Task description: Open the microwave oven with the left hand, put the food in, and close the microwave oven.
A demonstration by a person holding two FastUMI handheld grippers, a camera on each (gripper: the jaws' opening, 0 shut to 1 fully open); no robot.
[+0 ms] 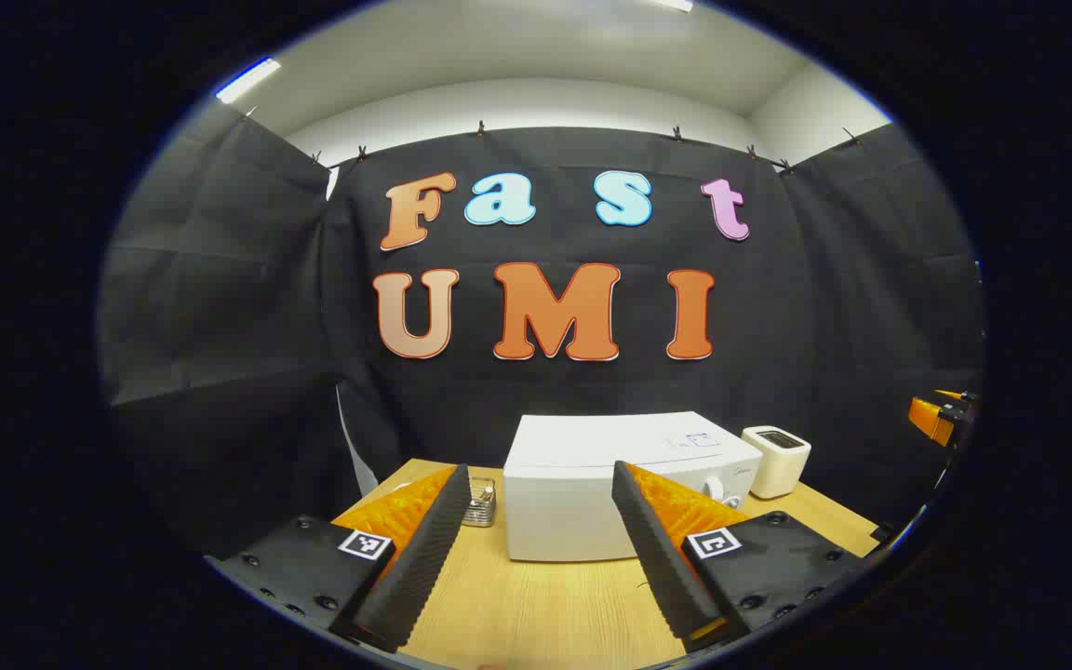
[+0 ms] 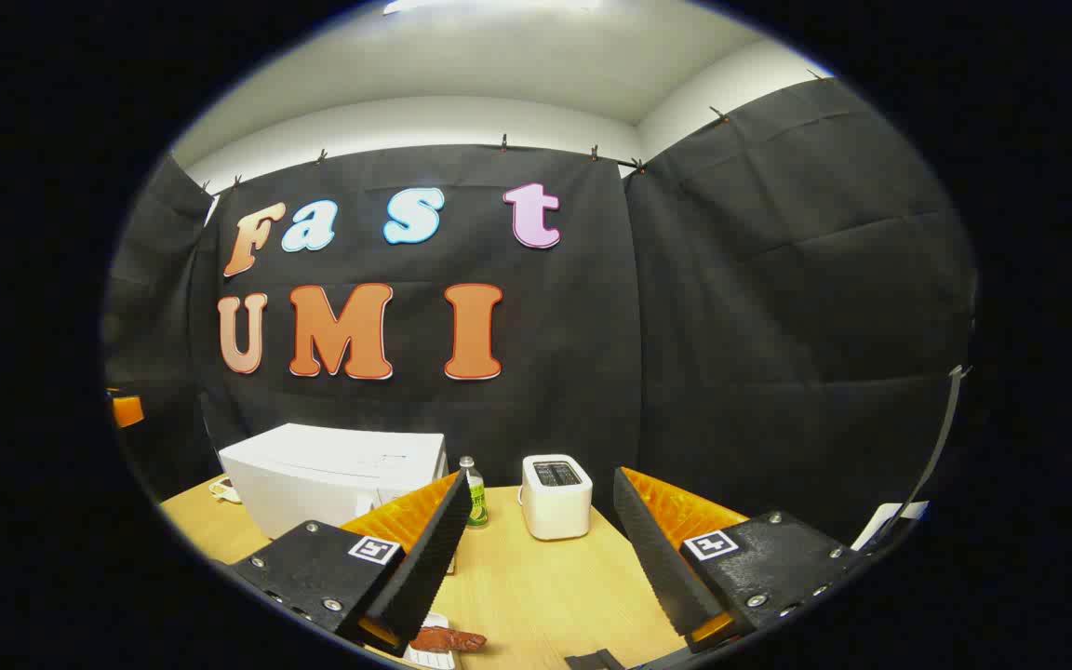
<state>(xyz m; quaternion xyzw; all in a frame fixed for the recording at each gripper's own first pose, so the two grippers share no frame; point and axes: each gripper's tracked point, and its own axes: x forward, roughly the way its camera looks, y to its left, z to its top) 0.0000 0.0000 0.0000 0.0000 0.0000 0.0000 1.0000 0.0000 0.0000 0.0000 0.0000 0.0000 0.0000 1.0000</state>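
Two tools hang above the wooden tabletop (image 1: 536,605), both released, jaws spread wide and grasping nothing. In the left gripper view, going left to right, a small metal holder (image 1: 479,502) stands at about ten o'clock from the left tool (image 1: 536,549), just beside the microwave oven (image 1: 610,484); the oven sits at twelve o'clock, its door shut, with a round knob (image 1: 715,488) near its right front edge, half hidden behind the tool's right finger; a white toaster (image 1: 776,461) follows at about two o'clock, close to the oven's right side. In the right gripper view the oven (image 2: 331,475) lies at ten o'clock from the right tool (image 2: 531,558), a small bottle (image 2: 472,493) stands between it and the toaster (image 2: 555,496) at twelve, and the food (image 2: 446,639), a reddish-brown piece on a white plate (image 2: 431,655), rests at about seven o'clock, low under the tool's left finger. The step in hand appears to be reaching for the door, so the task is barely begun. No handle is plain from here, so it would be wise to bring the left tool in straight toward the door's opening edge, grip squarely, and swing it along its hinge arc rather than tugging outward, which could drag the oven into the toaster. The right tool would best wait near the food.
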